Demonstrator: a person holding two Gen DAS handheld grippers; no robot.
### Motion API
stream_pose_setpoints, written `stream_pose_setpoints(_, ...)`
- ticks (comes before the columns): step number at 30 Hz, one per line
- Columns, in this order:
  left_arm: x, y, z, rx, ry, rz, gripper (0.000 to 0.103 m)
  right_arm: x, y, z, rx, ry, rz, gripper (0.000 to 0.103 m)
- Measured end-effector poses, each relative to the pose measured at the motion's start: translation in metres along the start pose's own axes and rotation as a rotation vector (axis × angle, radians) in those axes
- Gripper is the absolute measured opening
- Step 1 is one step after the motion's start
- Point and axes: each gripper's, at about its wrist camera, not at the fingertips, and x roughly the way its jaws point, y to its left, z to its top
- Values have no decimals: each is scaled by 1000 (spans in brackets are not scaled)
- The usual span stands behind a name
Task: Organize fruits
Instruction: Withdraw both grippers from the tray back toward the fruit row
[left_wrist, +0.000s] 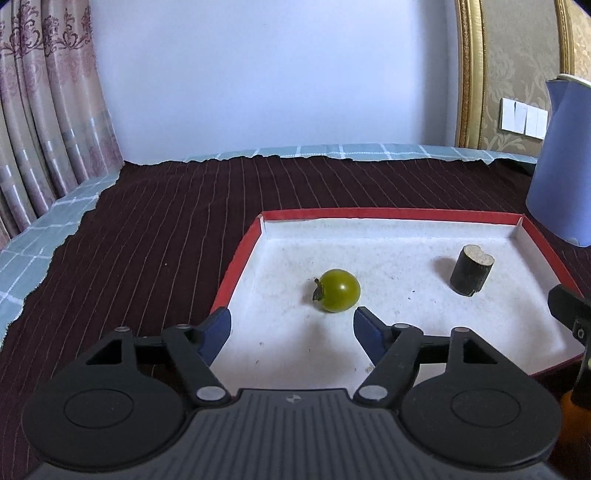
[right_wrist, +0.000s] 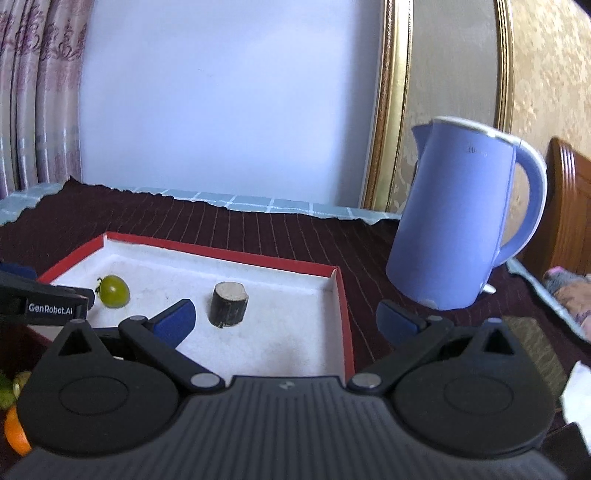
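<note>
Left gripper (left_wrist: 291, 325) has its blue fingers (left_wrist: 218, 328) spread wide with nothing pinched between them. The green fruit (left_wrist: 339, 290) sits on the white floor of the red-rimmed tray (left_wrist: 388, 213), just ahead of the fingertips and a bit toward the right-hand pad, not touching either one as far as I can see. Its little dried stem points left.

Right gripper (right_wrist: 286, 319) is spread too — one blue pad (right_wrist: 177, 317) hangs over the tray floor, the other pad (right_wrist: 397, 319) is out past the tray's red edge over the dark striped cloth (right_wrist: 258, 229). Nothing held there either.

Further right in the tray there's a short dark cylinder with a pale cut top (right_wrist: 229, 303), standing upright, well apart from the green fruit. Can't tell what it actually is.

Readable writing: "GenRobot.AI" in white on the black side of the left gripper, seen in the right wrist view. The blue kettle (right_wrist: 458, 218) standing on the cloth beside the tray has a small dark mark near the top — too small to read.

Bottom left corner of the right view shows an orange fruit (right_wrist: 14, 430) and something greenish, mostly cut off.
</note>
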Motion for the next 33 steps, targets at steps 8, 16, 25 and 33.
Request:
stream_pose_setpoints(8, -16, 11, -9, -48, -33, -15, 73, -22, -3, -10, 44, -15, 19, 103)
stream_pose_setpoints(16, -23, 21, -24, -70, -46, 5, 73, -29, -18, -40, 168, -3, 80, 103)
stream_pose_setpoints(25, -32, 36, -39, -89, -54, 9, 73, -36, -16, -57, 154, -20, 77, 103)
stream_pose_setpoints(33, -48, 52, -55, -84, -61, -54, 73, -49, -13, -62, 122, -28, 84, 103)
